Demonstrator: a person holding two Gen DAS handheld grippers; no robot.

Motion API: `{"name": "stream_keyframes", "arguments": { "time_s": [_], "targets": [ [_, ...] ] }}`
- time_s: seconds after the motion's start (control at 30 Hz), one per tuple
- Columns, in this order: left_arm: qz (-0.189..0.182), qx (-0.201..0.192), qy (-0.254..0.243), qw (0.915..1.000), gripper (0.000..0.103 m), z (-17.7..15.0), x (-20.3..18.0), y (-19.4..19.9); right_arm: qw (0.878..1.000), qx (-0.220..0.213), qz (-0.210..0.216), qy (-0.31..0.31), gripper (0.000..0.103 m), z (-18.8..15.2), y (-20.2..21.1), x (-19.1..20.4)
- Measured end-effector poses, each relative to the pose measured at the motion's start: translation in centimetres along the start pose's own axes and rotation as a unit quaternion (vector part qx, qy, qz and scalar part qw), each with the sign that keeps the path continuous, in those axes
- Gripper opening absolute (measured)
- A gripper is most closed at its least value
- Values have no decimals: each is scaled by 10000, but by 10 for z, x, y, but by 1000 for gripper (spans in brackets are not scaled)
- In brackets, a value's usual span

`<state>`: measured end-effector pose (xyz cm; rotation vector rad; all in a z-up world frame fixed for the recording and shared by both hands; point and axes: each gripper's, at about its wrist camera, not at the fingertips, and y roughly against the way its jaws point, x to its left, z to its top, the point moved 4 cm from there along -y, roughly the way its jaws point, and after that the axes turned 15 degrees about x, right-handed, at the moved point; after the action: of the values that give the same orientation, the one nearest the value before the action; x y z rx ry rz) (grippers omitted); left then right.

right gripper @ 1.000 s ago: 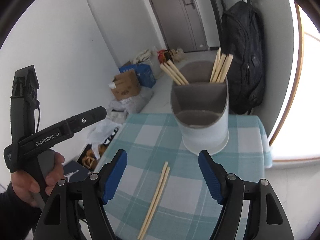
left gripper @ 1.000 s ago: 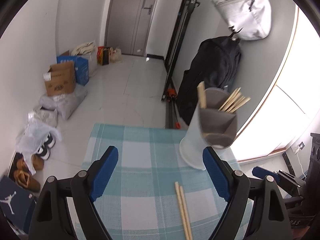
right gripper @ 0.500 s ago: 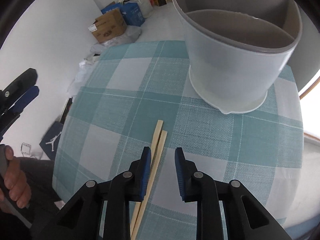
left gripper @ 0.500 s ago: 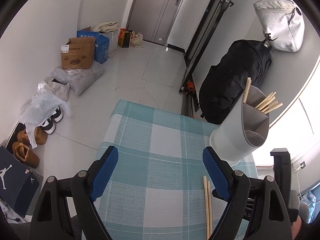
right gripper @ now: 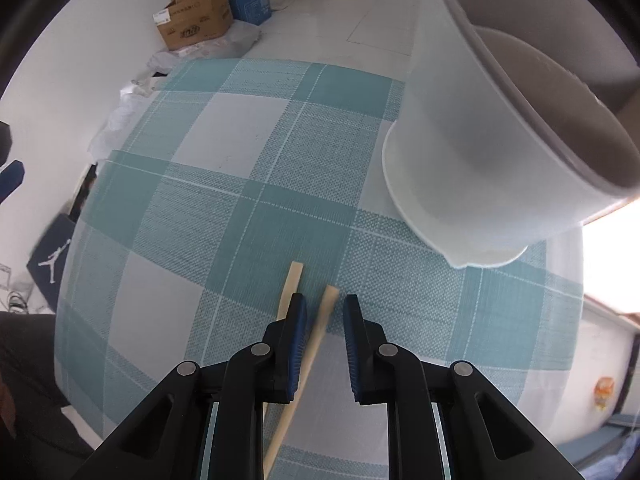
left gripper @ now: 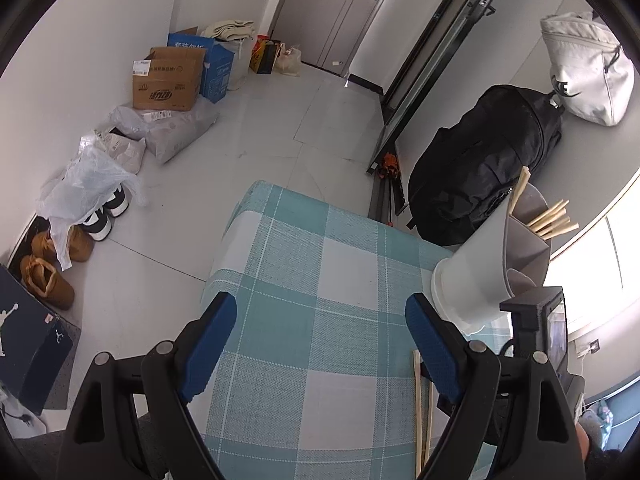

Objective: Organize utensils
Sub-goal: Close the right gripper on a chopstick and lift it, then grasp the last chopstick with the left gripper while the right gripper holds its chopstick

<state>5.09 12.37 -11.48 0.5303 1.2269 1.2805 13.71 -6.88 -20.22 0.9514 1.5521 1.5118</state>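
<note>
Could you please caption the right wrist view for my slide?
Right claw, open, straddles one chopstick on the checked cloth beside the holder.

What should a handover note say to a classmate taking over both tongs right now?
Right tongs: partly open, straddling the right chopstick on the checked cloth; not gripping. Its partner, the left chopstick, lies just outside the tongs.
Left tongs: wide open, holding nothing.
Done: several chopsticks already stand in the holder.
Left: close, lift, drop into the holder, then repeat for the other.
</note>
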Motion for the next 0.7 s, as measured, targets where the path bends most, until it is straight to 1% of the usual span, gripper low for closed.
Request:
{"name": "stream_keyframes", "arguments": {
  "time_s": [0.07,0.2,0.23,0.27,0.37,0.53,0.6,0.67,0.7],
  "targets": [
    [22,0,31,10000,83,0,2,0,10000,27,41,-82,19,3,1,0],
    [48,16,86,10000,83,-1,5,1,9998,12,70,-193,19,2,2,-5],
    [53,35,90,9999,83,0,6,0,9998,-28,54,-208,17,3,2,-5],
    [52,52,99,9999,83,0,7,-1,9997,-59,91,-214,6,3,2,-5],
    [98,124,83,9998,83,-2,7,-5,9981,-231,374,-439,5,-3,6,-13],
    [265,293,-177,9991,83,-9,-2,-15,9898,-942,773,-740,5,-21,34,-36],
    [322,407,-357,9980,83,-12,-8,-20,9819,-1332,1010,-892,5,-31,51,-49],
    [348,598,-581,9959,83,-18,-19,-28,9723,-1728,1137,-1085,5,-42,68,-63],
    [370,698,-694,9945,83,-22,-25,-32,9650,-1960,1291,-1168,5,-48,77,-70]
  ]
}}
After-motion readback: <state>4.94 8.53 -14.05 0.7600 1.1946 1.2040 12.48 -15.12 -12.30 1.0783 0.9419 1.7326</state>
